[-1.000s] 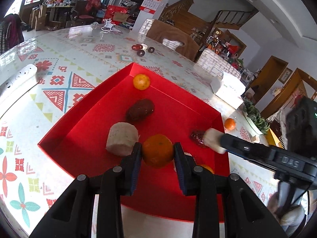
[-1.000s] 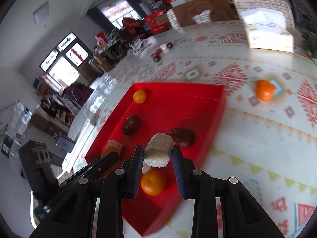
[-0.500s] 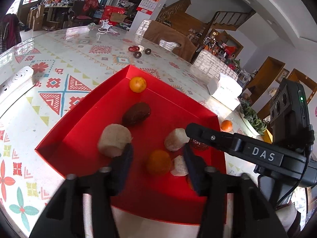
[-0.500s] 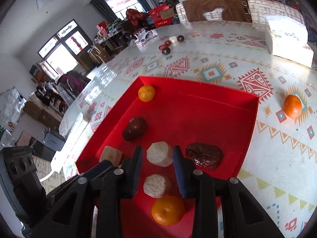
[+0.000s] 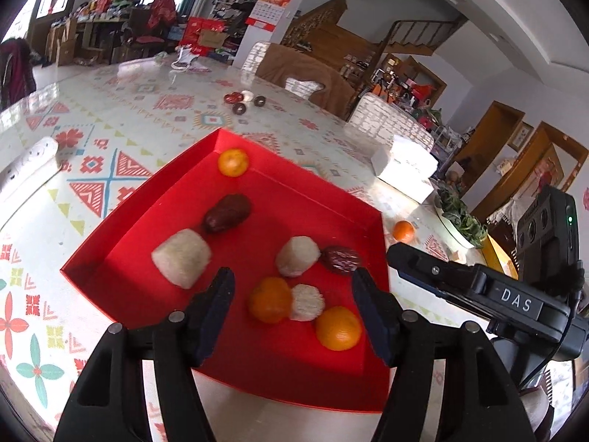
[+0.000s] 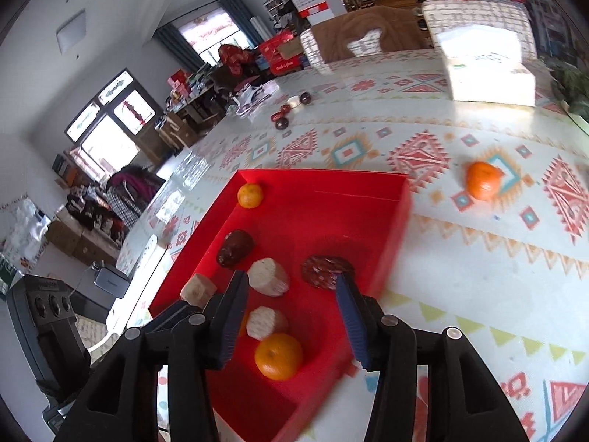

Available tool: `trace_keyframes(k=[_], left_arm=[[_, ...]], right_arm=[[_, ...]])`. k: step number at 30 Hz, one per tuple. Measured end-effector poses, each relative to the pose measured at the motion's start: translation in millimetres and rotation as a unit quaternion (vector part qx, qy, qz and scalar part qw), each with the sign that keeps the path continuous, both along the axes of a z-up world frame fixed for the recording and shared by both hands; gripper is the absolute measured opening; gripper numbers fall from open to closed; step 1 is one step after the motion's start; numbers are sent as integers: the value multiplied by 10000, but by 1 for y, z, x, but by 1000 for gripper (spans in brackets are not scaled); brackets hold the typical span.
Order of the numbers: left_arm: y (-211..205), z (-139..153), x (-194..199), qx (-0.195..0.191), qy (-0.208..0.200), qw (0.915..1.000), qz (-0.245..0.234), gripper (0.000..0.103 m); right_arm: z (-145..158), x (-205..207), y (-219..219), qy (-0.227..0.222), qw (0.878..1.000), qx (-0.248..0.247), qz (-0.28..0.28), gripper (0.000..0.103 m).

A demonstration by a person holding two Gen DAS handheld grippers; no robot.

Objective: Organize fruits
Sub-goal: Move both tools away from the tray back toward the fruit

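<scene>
Our left gripper (image 5: 292,294) and right gripper (image 6: 291,294), jaws opening and empty, above fruit in the red tray (image 5: 121,217).

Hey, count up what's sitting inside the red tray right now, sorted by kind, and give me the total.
Inside the red tray:
Oranges: 3
Dark reddish-brown pieces: 2
Pale whitish chunks: 3
Total: 8
One more orange lies on the table outside the tray, not counted.
</scene>
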State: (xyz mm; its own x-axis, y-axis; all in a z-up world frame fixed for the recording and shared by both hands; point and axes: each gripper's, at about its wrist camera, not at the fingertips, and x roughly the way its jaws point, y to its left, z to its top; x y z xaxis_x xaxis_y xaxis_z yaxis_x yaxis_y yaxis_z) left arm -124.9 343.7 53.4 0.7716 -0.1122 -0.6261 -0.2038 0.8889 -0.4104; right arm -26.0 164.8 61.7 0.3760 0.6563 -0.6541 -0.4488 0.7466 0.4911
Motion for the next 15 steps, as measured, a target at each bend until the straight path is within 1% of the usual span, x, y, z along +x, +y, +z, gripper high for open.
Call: trace_keyframes(k=[3,7,12,15], left_arm=[[-14,7,-1,191,-39,9998,-69,66],[-37,14,-1,378,-72,9990,-217,66],[-61,22,-3,571,-119,9975,-392,66],[-77,29,-6,743,-170,9960,-473,66]], right_arm=[[1,-6,-21,10,9998,107,-162,62],[0,-13,-49,22,9987,217,-463,63],[-4,-16,-98,268,9922,636,-1040,64],[-4,-17,-121,377,9900,737,-1146,64]])
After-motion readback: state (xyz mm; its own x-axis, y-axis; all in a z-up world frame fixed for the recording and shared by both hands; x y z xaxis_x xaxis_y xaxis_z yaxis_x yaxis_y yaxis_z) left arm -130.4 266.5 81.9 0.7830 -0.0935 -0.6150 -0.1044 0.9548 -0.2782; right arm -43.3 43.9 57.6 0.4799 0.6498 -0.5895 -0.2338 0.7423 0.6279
